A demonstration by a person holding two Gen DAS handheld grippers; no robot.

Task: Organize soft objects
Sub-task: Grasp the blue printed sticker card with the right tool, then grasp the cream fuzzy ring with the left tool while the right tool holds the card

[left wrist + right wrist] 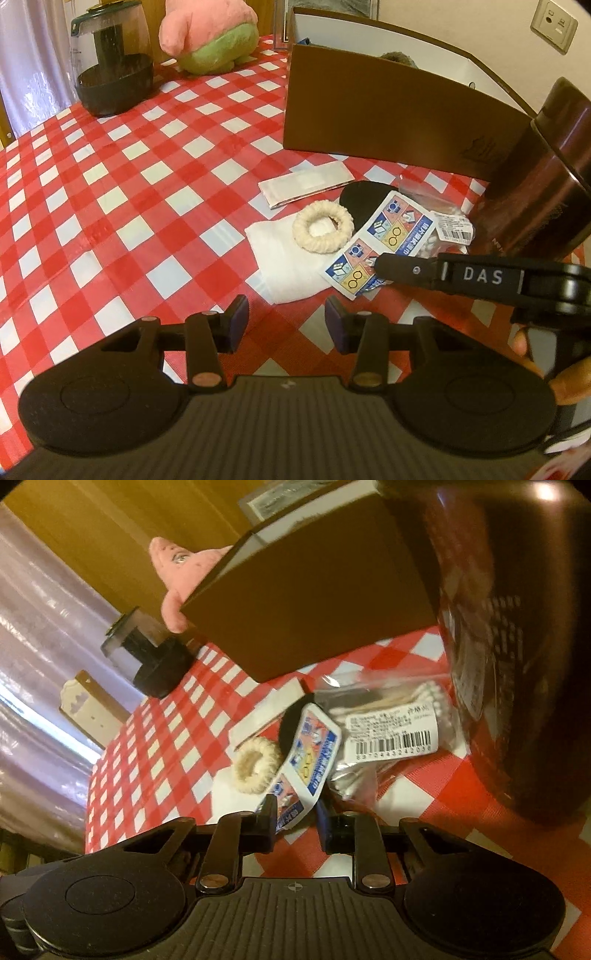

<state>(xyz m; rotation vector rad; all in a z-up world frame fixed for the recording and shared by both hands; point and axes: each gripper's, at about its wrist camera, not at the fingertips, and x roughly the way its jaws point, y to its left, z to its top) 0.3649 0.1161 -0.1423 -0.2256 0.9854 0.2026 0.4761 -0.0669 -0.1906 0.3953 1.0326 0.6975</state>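
Note:
A strip of blue-and-white wipe packets [373, 243] [314, 757] lies on the red checked tablecloth [129, 184]. Beside it are a cream scrunchie [323, 229] [256, 764] on a folded white cloth [280, 258], a black pad [364, 201] and a bag of cotton swabs [391, 731]. My right gripper [295, 816] [378, 263] stands narrowly open around the strip's near end, which rests by the left finger; a gap shows at the other pad. My left gripper [286, 317] hovers open just short of the white cloth, with nothing between its fingers.
An open brown box [388, 110] [306, 602] stands behind the pile. A dark glossy jar [546, 177] [517, 646] crowds the right side. A pink and green plush [207, 33], a glass jar [110, 66] and a flat white packet [306, 184] sit farther back.

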